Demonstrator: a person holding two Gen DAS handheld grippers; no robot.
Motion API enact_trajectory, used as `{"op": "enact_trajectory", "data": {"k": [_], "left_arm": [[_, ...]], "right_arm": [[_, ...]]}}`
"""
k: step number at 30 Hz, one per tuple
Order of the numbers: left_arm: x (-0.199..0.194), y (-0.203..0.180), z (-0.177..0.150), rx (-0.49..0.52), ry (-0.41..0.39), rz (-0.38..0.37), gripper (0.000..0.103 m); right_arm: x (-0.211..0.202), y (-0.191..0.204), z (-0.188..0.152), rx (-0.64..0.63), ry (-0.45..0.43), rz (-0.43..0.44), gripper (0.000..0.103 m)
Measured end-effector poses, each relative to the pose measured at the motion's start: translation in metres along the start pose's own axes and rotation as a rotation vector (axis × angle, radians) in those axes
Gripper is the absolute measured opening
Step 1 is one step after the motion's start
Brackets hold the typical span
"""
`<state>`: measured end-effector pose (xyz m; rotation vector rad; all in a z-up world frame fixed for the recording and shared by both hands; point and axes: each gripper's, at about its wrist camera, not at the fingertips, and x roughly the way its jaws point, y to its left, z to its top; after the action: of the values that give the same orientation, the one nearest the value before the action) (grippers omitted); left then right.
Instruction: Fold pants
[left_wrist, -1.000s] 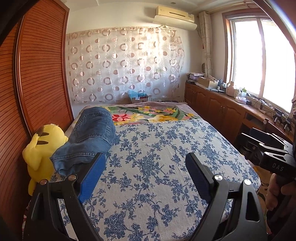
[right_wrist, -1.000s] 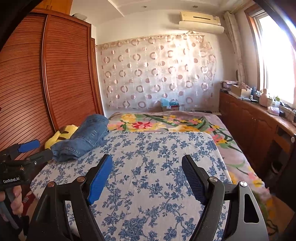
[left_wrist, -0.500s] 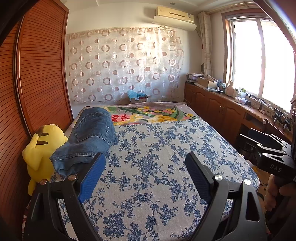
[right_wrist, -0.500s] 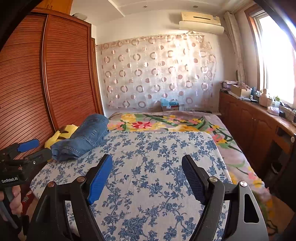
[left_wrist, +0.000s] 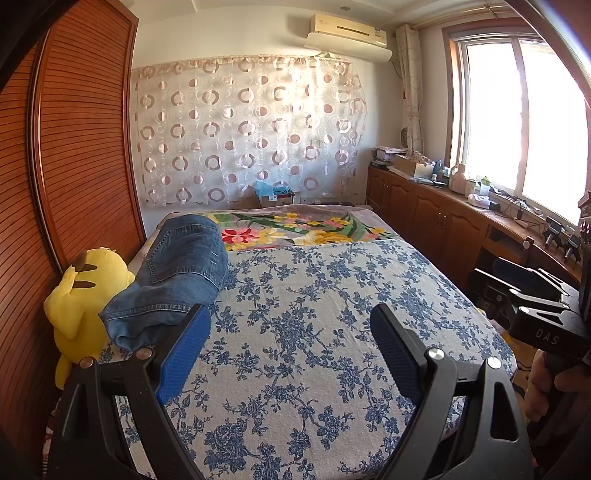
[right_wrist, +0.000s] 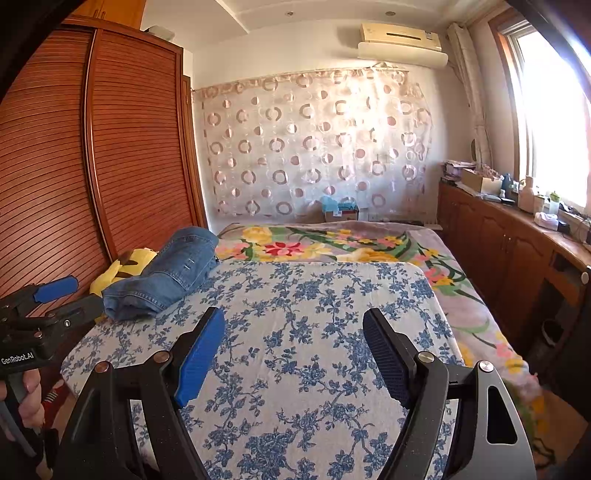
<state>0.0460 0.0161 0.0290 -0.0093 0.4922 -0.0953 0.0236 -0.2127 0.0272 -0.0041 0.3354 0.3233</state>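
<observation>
Folded blue jeans (left_wrist: 177, 273) lie in a bundle at the left edge of the bed, also seen in the right wrist view (right_wrist: 170, 273). My left gripper (left_wrist: 290, 328) is open and empty, held above the near part of the bed, just right of the jeans' near end. My right gripper (right_wrist: 293, 332) is open and empty above the middle of the bed, apart from the jeans. Each gripper shows at the side of the other's view: the right one (left_wrist: 517, 291), the left one (right_wrist: 48, 306).
The bed has a blue-flowered cover (left_wrist: 325, 314) with a bright floral blanket (left_wrist: 295, 230) behind it. A yellow plush toy (left_wrist: 81, 295) sits by the wooden wardrobe (left_wrist: 74, 155) at left. Wooden cabinets (left_wrist: 461, 225) with clutter run under the window at right.
Both views have shifted only slightly. The grippers stay open and the jeans have not moved.
</observation>
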Motion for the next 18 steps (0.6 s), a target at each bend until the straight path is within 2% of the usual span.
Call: {"op": "enact_trajectory", "data": {"k": [18], "left_arm": [[-0.0006,0.0011,-0.0004,0.0,-0.002,-0.002,0.088]], "right_arm": [[-0.0007,0.0011,0.0003,0.0,0.004,0.002,0.079]]}}
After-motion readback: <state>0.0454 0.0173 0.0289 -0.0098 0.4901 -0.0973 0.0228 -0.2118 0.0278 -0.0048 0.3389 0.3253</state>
